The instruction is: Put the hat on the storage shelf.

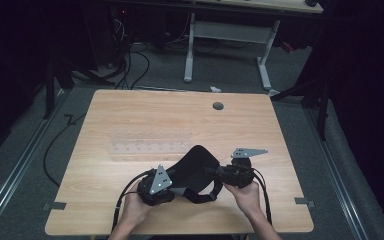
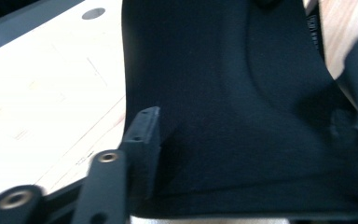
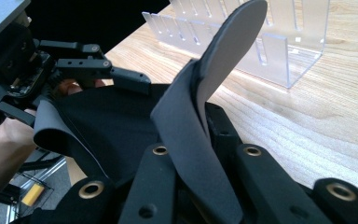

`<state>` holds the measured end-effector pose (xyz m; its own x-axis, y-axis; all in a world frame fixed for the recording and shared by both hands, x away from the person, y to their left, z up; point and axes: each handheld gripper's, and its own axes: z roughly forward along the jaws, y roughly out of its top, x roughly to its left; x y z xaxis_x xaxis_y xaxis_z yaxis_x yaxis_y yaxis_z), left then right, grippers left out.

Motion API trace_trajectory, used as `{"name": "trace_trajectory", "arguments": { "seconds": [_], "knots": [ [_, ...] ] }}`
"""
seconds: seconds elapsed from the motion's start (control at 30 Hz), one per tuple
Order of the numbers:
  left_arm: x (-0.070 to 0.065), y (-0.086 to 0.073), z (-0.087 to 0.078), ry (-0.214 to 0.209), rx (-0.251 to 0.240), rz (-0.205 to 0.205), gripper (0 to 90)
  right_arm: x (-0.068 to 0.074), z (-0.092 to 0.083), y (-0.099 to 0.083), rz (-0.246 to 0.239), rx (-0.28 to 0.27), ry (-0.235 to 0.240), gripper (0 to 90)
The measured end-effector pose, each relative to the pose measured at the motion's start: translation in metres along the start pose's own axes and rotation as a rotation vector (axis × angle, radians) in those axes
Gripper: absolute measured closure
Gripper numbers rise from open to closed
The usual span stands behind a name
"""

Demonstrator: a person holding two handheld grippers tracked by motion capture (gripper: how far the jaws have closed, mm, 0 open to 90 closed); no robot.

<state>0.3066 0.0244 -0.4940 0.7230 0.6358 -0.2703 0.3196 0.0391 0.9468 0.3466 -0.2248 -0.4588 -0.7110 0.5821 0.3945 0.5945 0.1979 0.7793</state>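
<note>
Two hand-held grippers (image 1: pixel 207 176) on 1 black mask (image 1: pixel 192 165); 1 clear rack (image 1: pixel 150 142).

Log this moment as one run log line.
right gripper: shut on black pad | left gripper: fingers either side of pad's other edge | clear rack: behind, apart

1. No text, label, brand or number can be read in any of the pictures.
2. Faint marks on the table (image 2: pixel 51 93) in the left gripper view are too washed out to read.
</note>
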Motion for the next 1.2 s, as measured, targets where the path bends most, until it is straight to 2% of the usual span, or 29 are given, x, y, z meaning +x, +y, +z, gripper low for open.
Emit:
{"name": "trace_trajectory", "arguments": {
  "seconds": [0.03, 0.07, 0.13, 0.23, 0.27, 0.3, 0.33, 0.37, 0.43, 0.57, 0.63, 0.67, 0.8, 0.87, 0.97, 1.0, 1.03, 1.07, 1.1, 1.13, 1.17, 1.2],
  "knots": [
    [-0.001, 0.0, -0.001, -0.01, 0.0, -0.008, 56.9, 0.0, 0.0, 0.0, 0.0, 0.0, 0.0, 82.3],
    [-0.002, 0.001, -0.003, -0.029, 0.007, -0.01, 61.9, 0.0, -0.001, 0.0, -0.002, -0.005, 0.004, 81.2],
    [-0.002, 0.001, -0.003, -0.038, 0.016, -0.007, 64.3, 0.001, -0.001, 0.0, -0.001, -0.006, 0.003, 80.7],
    [-0.005, 0.002, -0.005, -0.06, 0.029, 0.0, 73.1, 0.0, -0.002, 0.0, -0.006, -0.01, 0.0, 79.3],
    [-0.007, 0.004, -0.007, -0.089, 0.047, 0.01, 75.0, -0.001, -0.002, 0.0, -0.001, -0.015, 0.001, 77.8],
    [-0.007, 0.004, -0.007, -0.089, 0.047, 0.01, 77.1, -0.001, -0.003, 0.0, 0.003, -0.019, 0.002, 77.2],
    [-0.009, 0.005, -0.008, -0.108, 0.054, 0.005, 79.3, -0.002, -0.003, 0.0, 0.001, -0.025, 0.003, 76.3],
    [-0.011, 0.006, -0.01, -0.146, 0.062, -0.008, 81.6, -0.002, -0.004, 0.0, 0.006, -0.028, 0.0, 75.2],
    [-0.013, 0.007, -0.011, -0.172, 0.072, -0.018, 85.1, -0.003, -0.004, 0.0, 0.006, -0.033, -0.008, 72.7],
    [-0.015, 0.006, -0.012, -0.187, 0.084, -0.032, 86.0, -0.005, -0.004, 0.0, 0.003, -0.039, -0.025, 66.8],
    [-0.015, 0.006, -0.012, -0.183, 0.089, -0.032, 86.1, -0.005, -0.004, 0.0, 0.0, -0.042, -0.032, 60.3],
    [-0.014, 0.008, -0.013, -0.177, 0.088, -0.039, 86.1, -0.006, -0.006, -0.001, -0.004, -0.05, -0.051, 56.4],
    [-0.011, 0.009, -0.014, -0.166, 0.089, -0.04, 86.1, -0.008, -0.013, -0.002, 0.008, -0.082, -0.056, 50.8],
    [-0.007, 0.012, -0.017, -0.162, 0.059, -0.075, 86.1, -0.014, -0.021, -0.005, 0.016, -0.102, -0.092, 50.0],
    [-0.004, 0.015, -0.02, -0.162, 0.041, -0.091, 86.2, -0.021, -0.026, -0.01, 0.031, -0.107, -0.116, 48.3],
    [-0.001, 0.018, -0.023, -0.159, 0.026, -0.112, 86.1, -0.027, -0.028, -0.016, 0.037, -0.095, -0.17, 46.9],
    [-0.001, 0.018, -0.023, -0.159, 0.026, -0.112, 86.2, -0.027, -0.028, -0.016, 0.037, -0.095, -0.17, 46.9],
    [0.001, 0.02, -0.024, -0.154, 0.017, -0.126, 86.1, -0.033, -0.027, -0.024, 0.034, -0.073, -0.223, 45.7],
    [0.001, 0.02, -0.024, -0.154, 0.017, -0.126, 86.1, -0.037, -0.026, -0.028, 0.034, -0.06, -0.246, 44.8],
    [0.003, 0.021, -0.025, -0.151, 0.017, -0.124, 86.1, -0.037, -0.026, -0.028, 0.034, -0.06, -0.246, 44.8],
    [0.005, 0.022, -0.027, -0.144, 0.009, -0.132, 86.1, -0.043, -0.023, -0.035, 0.041, -0.034, -0.296, 43.1],
    [0.006, 0.022, -0.028, -0.141, 0.007, -0.137, 86.1, -0.047, -0.022, -0.039, 0.038, -0.021, -0.324, 42.5]
  ]
}}
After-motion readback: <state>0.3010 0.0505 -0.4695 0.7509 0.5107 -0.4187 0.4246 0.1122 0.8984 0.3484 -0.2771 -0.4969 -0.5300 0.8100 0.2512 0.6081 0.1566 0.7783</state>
